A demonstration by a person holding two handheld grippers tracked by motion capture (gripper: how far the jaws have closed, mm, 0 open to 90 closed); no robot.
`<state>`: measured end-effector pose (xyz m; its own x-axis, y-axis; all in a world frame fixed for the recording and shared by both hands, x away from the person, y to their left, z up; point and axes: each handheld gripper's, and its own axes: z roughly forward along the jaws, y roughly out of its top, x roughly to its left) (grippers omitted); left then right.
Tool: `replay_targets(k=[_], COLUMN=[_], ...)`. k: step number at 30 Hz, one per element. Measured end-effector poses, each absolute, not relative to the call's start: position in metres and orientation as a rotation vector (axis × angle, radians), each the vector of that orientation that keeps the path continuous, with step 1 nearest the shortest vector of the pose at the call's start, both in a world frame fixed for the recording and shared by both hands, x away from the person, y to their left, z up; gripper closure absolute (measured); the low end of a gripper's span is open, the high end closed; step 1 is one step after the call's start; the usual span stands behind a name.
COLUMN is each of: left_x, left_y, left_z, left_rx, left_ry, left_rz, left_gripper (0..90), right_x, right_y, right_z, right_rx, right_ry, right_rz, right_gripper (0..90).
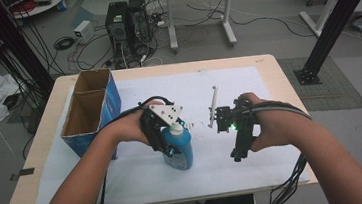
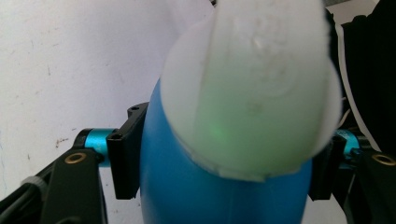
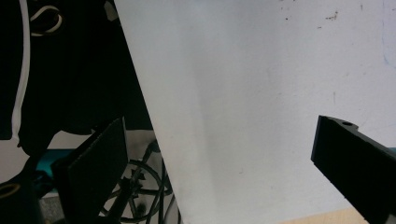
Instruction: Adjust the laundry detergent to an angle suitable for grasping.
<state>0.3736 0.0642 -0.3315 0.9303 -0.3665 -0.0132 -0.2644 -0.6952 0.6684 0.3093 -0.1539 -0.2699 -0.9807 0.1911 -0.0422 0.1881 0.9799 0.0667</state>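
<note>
On the white sheet [image 1: 247,83] that covers the table [image 1: 271,68], slightly to the 7 o'clock side of centre, we find the blue bottle [image 1: 179,150] with its white pump cap [image 1: 175,129]. We hold the left gripper [image 1: 165,138] around the bottle: in the left gripper view the blue body [image 2: 187,186] sits between the two black jaws, one at 9 o'clock and one at 3 o'clock of it. Whether the pads press on the body or merely flank it, we cannot tell.

At 3 o'clock of the bottle, well apart from it, we hold the right gripper [image 1: 238,154]. Its jaws stand spread, with bare sheet between them in the right gripper view. A white stick [image 1: 213,106] lies on the sheet at 12 o'clock of this gripper. An open cardboard box [image 1: 89,108] stands at the table's 9 o'clock edge.
</note>
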Motion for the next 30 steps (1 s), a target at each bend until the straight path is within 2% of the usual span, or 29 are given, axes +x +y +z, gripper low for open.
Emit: replay_targets(k=[30], left_x=[0.368], left_y=[0.098], left_z=[-0.299], left_rx=[2.46], left_ry=[-0.257], left_rz=[-0.068], left_gripper=[20.6], right_x=[0.316], right_y=[-0.137], right_z=[-0.266], right_rx=[0.219], right_ry=[3.083], right_rz=[0.094], right_gripper=[3.3])
